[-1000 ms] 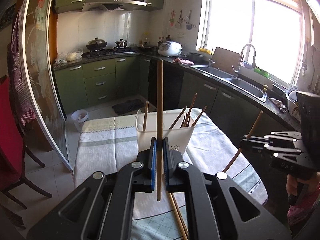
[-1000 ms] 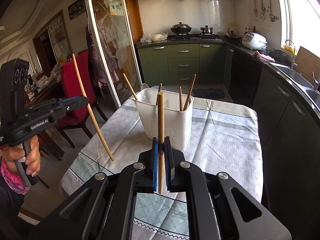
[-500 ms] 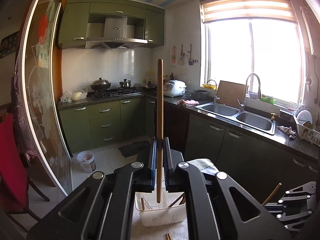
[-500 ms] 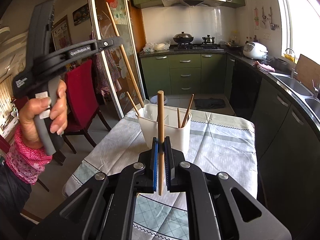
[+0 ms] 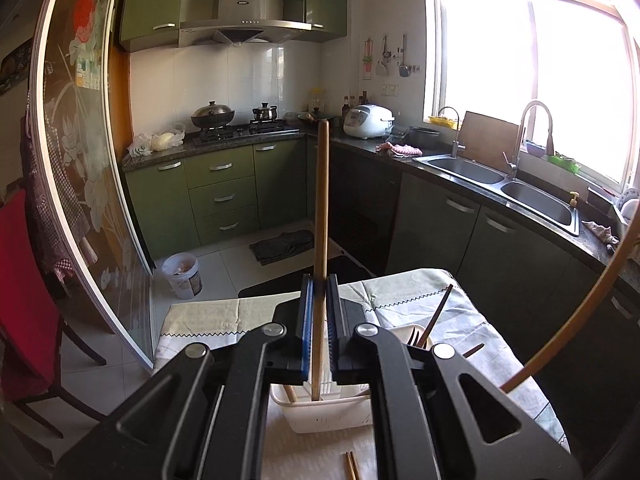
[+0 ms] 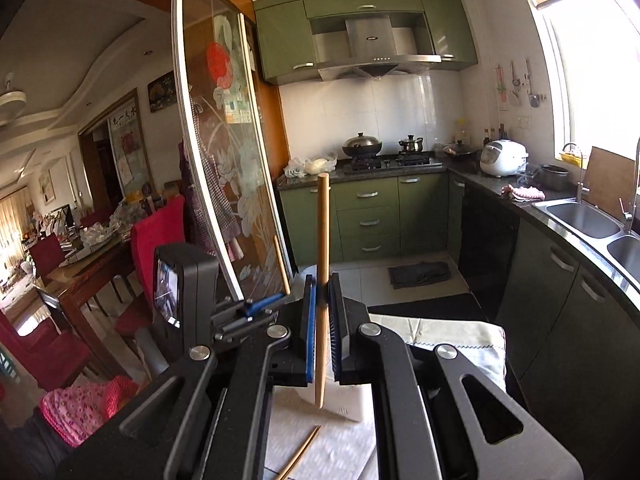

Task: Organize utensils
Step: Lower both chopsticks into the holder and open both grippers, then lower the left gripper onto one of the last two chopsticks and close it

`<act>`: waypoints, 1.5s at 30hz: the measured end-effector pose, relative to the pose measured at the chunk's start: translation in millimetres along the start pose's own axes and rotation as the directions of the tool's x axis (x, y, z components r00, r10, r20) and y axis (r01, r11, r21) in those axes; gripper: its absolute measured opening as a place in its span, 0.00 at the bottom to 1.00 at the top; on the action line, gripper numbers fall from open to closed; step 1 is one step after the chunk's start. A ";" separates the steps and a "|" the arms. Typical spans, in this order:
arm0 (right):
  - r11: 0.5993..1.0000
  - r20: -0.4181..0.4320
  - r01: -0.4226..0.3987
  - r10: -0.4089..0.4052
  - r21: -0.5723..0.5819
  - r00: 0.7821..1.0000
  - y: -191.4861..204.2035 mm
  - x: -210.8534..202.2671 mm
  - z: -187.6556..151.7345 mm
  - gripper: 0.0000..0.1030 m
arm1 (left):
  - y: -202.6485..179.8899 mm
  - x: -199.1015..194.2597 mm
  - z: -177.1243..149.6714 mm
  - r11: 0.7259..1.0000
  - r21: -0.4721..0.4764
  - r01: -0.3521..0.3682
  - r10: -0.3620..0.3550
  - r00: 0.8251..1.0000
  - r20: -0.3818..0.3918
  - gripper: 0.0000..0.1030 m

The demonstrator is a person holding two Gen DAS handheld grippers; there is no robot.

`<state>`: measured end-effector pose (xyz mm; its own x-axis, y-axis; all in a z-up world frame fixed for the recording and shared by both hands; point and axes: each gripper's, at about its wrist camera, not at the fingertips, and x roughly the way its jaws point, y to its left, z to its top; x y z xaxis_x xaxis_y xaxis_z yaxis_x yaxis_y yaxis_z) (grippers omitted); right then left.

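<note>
While both grippers clamp 1 upright chopstick each, we note that the left gripper (image 5: 318, 336) holds its chopstick (image 5: 321, 248) tip directly over the white holder (image 5: 320, 416) on the table, nearer than the right gripper (image 6: 320, 332).

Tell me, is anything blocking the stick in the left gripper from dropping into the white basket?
Nothing visible. The left gripper holds its chopstick upright, its lower tip right over the white basket. The chopsticks already inside lean off to the side.
</note>
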<state>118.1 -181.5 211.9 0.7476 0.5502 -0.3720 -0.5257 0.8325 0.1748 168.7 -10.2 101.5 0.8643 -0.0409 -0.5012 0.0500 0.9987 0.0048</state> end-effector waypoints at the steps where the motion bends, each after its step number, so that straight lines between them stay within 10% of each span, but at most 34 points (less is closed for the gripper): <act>1: 1.000 0.005 0.008 -0.008 0.003 1.000 -0.3 5.3 3.4 0.07 | 1.0 -0.1 -1.2 1.000 0.001 0.003 -0.003 1.000 -0.002 0.06; 11: 0.995 -0.004 0.092 -0.092 0.022 0.996 -12.0 72.7 10.0 0.07 | 4.7 -39.6 -11.4 0.999 0.012 0.032 -0.032 0.999 0.024 0.25; 21: 0.996 -0.175 0.084 -0.080 0.019 0.981 -20.5 134.2 -32.7 0.07 | 21.4 -47.7 -71.0 0.997 -0.015 0.080 -0.081 0.975 -0.205 0.25; 29: 0.998 -0.111 0.068 -0.066 0.013 0.992 -21.2 96.2 -40.7 0.10 | 25.4 -20.0 -119.1 0.991 -0.082 0.107 -0.132 0.898 -0.419 0.25; 39: 0.999 -0.075 0.048 -0.048 0.002 0.996 -25.7 2.3 -67.3 0.16 | -10.8 32.5 -177.2 0.974 -0.144 0.176 -0.227 0.727 -0.649 0.25; 45: 0.997 -0.111 0.065 -0.062 0.028 0.992 -43.9 -18.9 -87.8 0.16 | -16.2 52.9 -187.1 0.984 -0.119 0.134 -0.179 0.714 -0.677 0.25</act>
<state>91.5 -234.1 131.2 0.7290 0.4871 -0.4809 -0.4642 0.8681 0.1756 120.0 -23.0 -87.1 0.2694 -0.1882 -0.9445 0.1052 0.9806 -0.1654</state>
